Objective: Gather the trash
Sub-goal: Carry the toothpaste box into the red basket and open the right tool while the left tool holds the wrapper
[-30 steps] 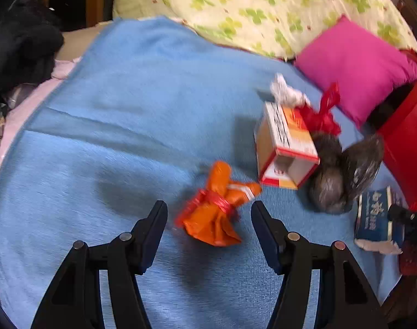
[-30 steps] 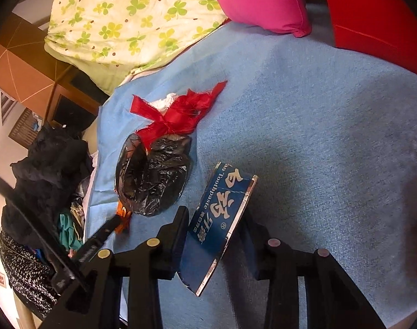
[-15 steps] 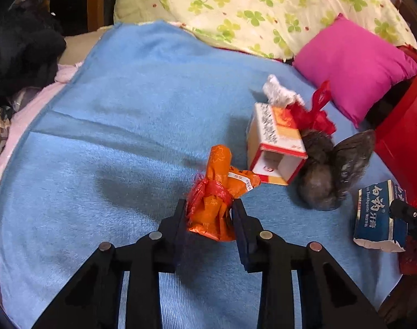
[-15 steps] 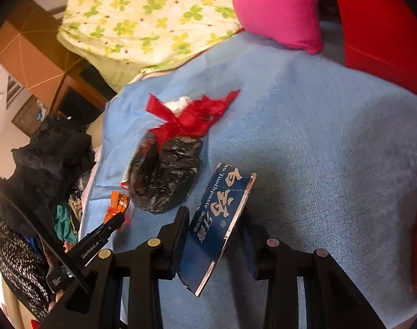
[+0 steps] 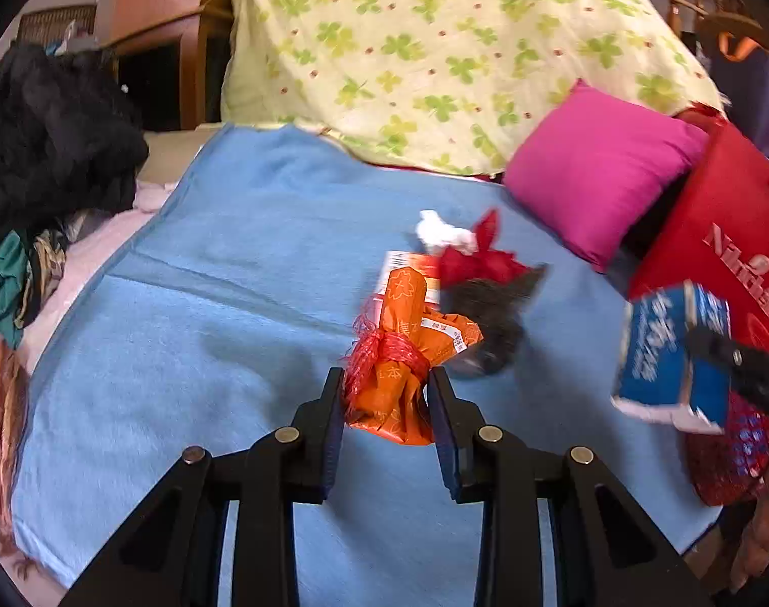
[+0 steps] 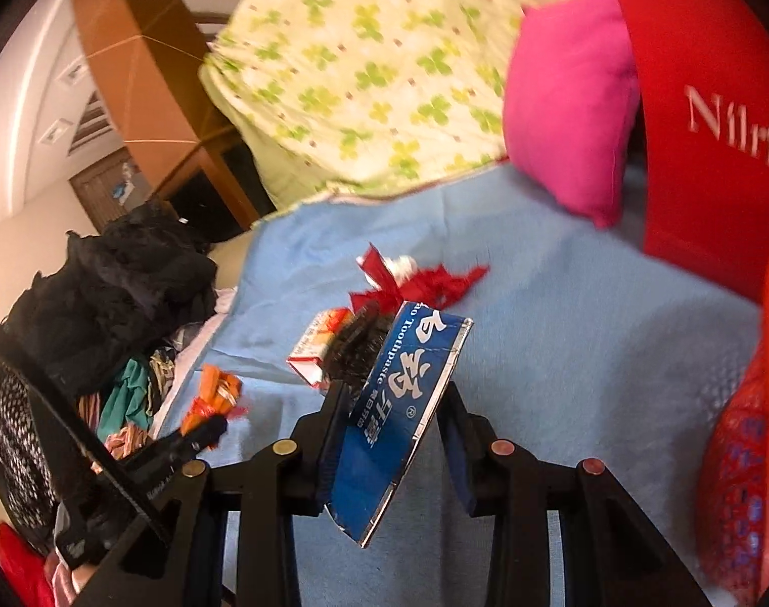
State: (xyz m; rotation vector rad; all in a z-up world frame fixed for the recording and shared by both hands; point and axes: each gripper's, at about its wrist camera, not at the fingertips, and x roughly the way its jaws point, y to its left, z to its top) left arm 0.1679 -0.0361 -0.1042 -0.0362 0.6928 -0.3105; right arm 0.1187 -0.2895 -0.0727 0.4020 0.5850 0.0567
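The left gripper (image 5: 387,394) is clamped on an orange wrapper bundle (image 5: 402,354) tied with red string, held just above the blue blanket (image 5: 207,313). The right gripper (image 6: 392,420) pinches a blue toothpaste box (image 6: 399,404) tilted between its pads, also clear of the blanket. Beyond them, toward the far side, a red-and-white carton (image 6: 316,341), a black plastic bag (image 5: 490,318) with red ribbon and a white crumpled tissue (image 5: 442,230) lie together, near the pink cushion (image 5: 596,167) and the red bag (image 5: 728,248) at right.
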